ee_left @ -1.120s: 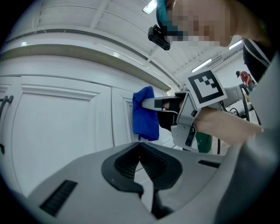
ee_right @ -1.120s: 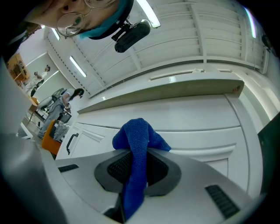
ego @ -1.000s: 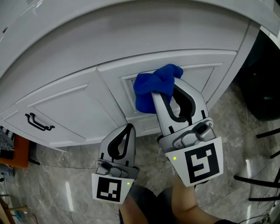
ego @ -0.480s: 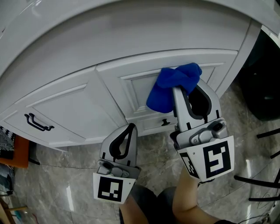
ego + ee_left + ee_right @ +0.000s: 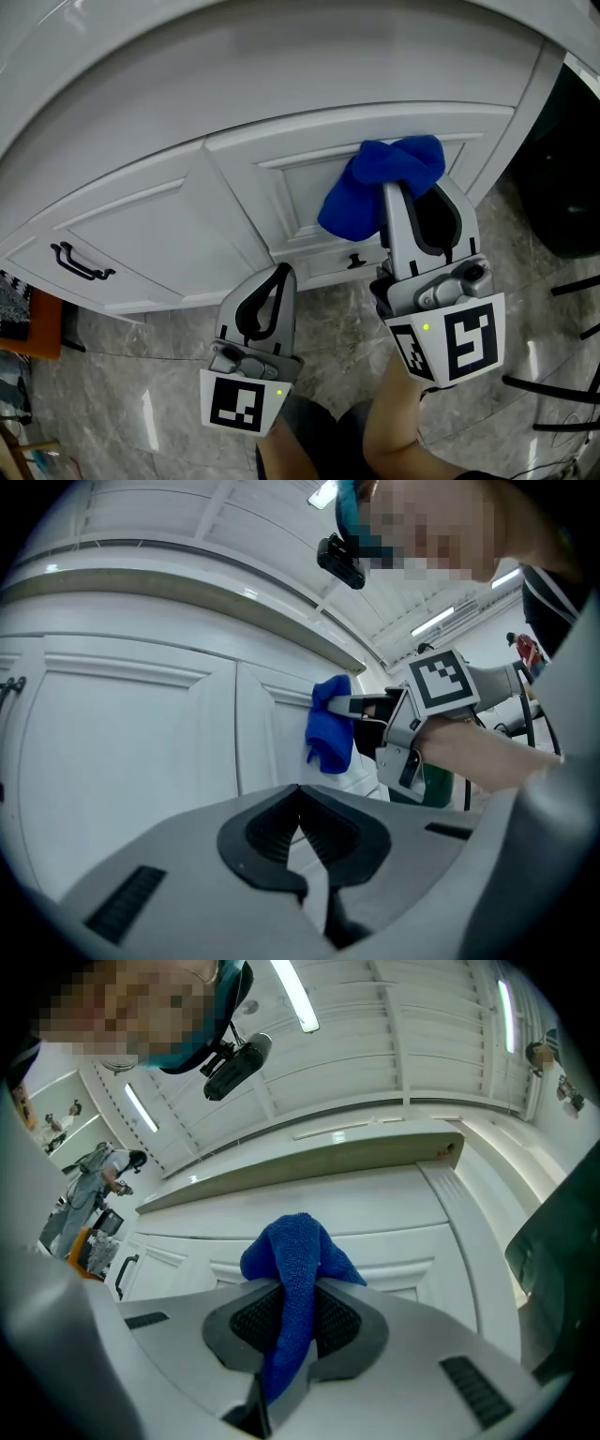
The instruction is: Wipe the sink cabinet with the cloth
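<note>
Your right hand-held gripper [image 5: 291, 1290] is clamped on the blue cloth [image 5: 292, 1241]. Its own view shows the nubbly terry strip running down between the ribbed black pads, with a bunched lump above the tips. The head view shows what that one hides: the cloth [image 5: 375, 183], at 1 o'clock, lies against the recessed panel of the white sink cabinet [image 5: 141, 234]. There is a small dark knob [image 5: 354, 260] just below it and a black bar handle [image 5: 80, 262] at 8 o'clock.

Your left hand-held gripper [image 5: 278, 274] hangs at 6 o'clock, off the doors. Its own view shows its jaws closed tip to tip on nothing, and the cloth [image 5: 328, 726] from the side.

The cabinet is smooth, painted and framed under a curved counter [image 5: 309, 1162]. The floor [image 5: 141, 403] is glossy grey marble.
</note>
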A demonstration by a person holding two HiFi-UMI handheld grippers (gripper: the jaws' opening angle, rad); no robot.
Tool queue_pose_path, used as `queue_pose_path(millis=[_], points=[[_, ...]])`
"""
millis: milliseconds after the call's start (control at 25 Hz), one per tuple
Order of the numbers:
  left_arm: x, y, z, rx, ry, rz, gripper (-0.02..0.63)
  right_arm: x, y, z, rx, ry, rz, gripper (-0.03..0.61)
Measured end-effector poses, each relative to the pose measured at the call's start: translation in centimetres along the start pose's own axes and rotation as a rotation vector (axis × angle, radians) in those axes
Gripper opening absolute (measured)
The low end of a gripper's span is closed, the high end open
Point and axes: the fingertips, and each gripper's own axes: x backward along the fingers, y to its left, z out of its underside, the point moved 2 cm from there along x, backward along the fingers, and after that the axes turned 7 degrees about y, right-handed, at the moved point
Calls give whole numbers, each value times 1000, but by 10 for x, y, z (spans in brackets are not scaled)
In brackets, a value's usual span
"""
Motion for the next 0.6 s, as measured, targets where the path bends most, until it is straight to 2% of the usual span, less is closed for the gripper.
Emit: queue_pose_path(millis=[600], points=[[-8, -5, 2, 4, -1, 9, 5, 7, -20, 1, -24, -8, 64, 60]])
